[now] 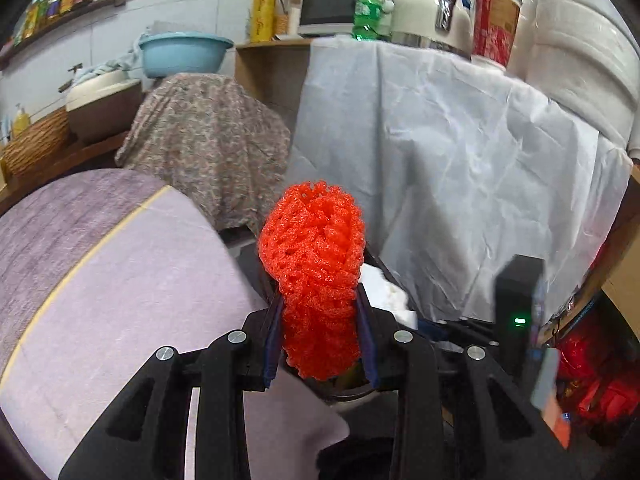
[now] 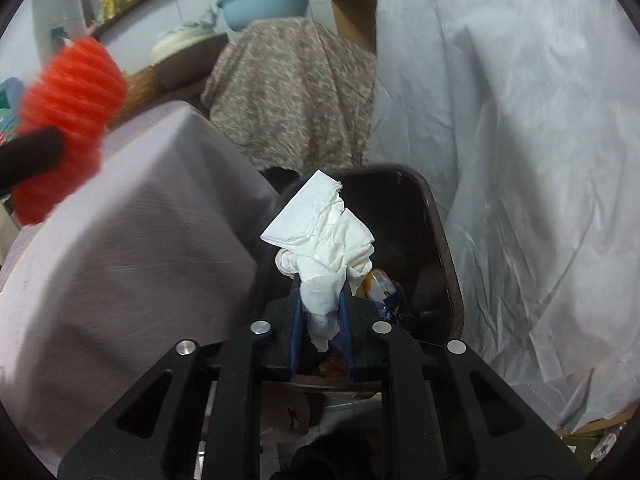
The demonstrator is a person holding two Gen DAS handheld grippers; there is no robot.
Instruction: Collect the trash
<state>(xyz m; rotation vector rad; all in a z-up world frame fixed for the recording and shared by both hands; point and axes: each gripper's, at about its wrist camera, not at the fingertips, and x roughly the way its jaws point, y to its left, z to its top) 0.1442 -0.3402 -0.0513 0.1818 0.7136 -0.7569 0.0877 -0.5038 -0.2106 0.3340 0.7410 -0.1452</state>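
Left wrist view showed your left claw [image 1: 320, 320] clamped on the orange foam net [image 1: 314, 264], held upright beside the purple-covered counter [image 1: 120, 280]. Your right claw [image 2: 320, 312] was clamped on the crumpled white tissue [image 2: 324, 240], positioned over the dark trash bin [image 2: 436, 240], with wrappers [image 2: 380, 284] inside at 3 o'clock.

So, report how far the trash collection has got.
Done: at least one wrapper already lies in the dark bin. In hand: the right tongs grip a crumpled white tissue just over the bin's opening, and the left tongs grip an orange foam net, off to the left of the bin. Left: release both into the bin; neither has been dropped yet.
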